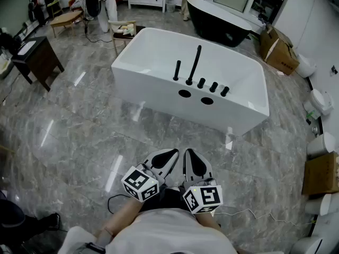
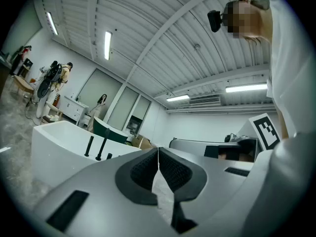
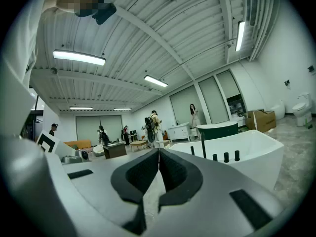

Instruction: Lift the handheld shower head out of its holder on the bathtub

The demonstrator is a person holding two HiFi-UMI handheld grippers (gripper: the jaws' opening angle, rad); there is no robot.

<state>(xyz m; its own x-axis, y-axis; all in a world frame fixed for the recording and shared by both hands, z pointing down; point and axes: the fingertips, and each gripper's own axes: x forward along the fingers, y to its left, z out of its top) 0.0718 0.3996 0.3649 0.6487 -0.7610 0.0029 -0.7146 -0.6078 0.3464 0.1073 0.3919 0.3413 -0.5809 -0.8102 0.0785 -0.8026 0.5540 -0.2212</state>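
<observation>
The white rectangular bathtub [image 1: 159, 97] stands on the grey marble floor [image 1: 79, 120] in the upper middle of the head view. On its near rim the slim black rod-shaped handheld shower head [image 1: 194, 63] stands in its holder and leans a little to the right. A shorter black post [image 1: 177, 70] is just left of it, and three small black knobs [image 1: 213, 87] stand in a row to its right. The left hand-held gripper [image 1: 168, 153] and the right hand-held gripper [image 1: 192, 152] are side by side at the lower middle of the frame, close to the person's body and well apart from the bathtub. In the left gripper view, the left hand-held gripper [image 2: 158, 149] has its dark pads pressed together at the tip and nothing is between them; the bathtub [image 2: 54, 142] and the shower head [image 2: 102, 146] are at the left, behind the jaws. In the right gripper view, the right hand-held gripper [image 3: 159, 151] is also closed and empty, and the bathtub [image 3: 256, 154] with the shower head [image 3: 203, 144] is at the right. A black oval bathtub [image 1: 220, 20] and a brown cardboard box [image 1: 280, 49] are in the upper right of the head view.
</observation>
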